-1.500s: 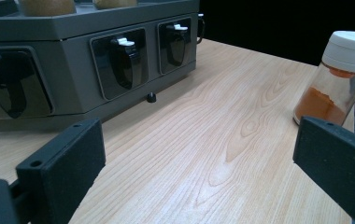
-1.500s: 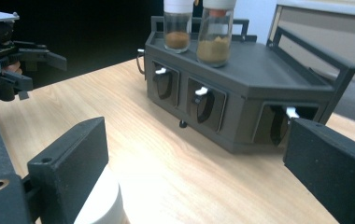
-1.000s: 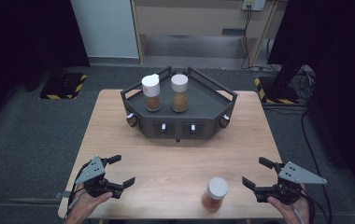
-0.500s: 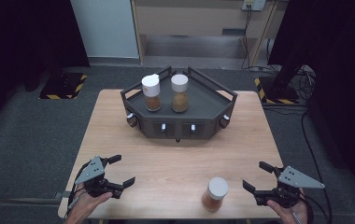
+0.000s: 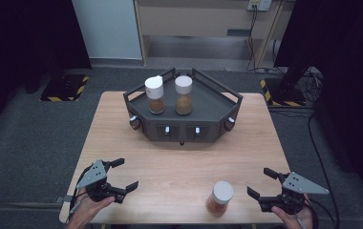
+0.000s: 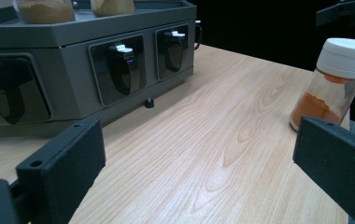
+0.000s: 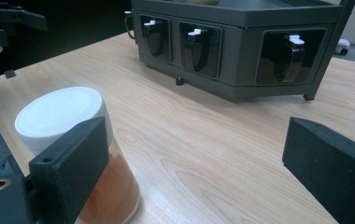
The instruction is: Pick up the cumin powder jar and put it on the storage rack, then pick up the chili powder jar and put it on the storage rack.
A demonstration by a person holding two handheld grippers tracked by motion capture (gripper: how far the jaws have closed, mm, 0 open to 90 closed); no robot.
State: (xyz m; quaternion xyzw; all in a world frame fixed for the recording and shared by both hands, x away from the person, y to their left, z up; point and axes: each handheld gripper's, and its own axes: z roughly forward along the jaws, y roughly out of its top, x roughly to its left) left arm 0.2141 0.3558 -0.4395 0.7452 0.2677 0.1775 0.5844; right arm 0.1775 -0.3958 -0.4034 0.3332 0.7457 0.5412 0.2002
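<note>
At about seven o'clock on the pale wooden table point(image 5: 184, 162) I have my left gripper point(image 5: 121, 175), jaws spread wide with nothing between them, pointing towards three o'clock. In the left gripper view, bare wood grain lies between its black jaws.

Towards twelve o'clock stands the dark grey, angular metal rack point(image 5: 184, 129) with small white-tipped levers along its front face. On its top tray sit two clear jars of brown powder: the white-capped jar on the left point(image 5: 154, 94) and, just beside it, the white-capped jar on the right point(image 5: 184, 95).

Near the front edge at about five o'clock stands the clear jar of orange-brown spice with a white lid point(image 5: 219, 198), upright on the wood and untouched. In the left gripper view it sits past the far jaw; in the right gripper view it stands close behind the left-hand jaw.

At four o'clock is my right gripper point(image 5: 259, 183), also wide open and empty, the jar just beside it at its nine o'clock.
</note>
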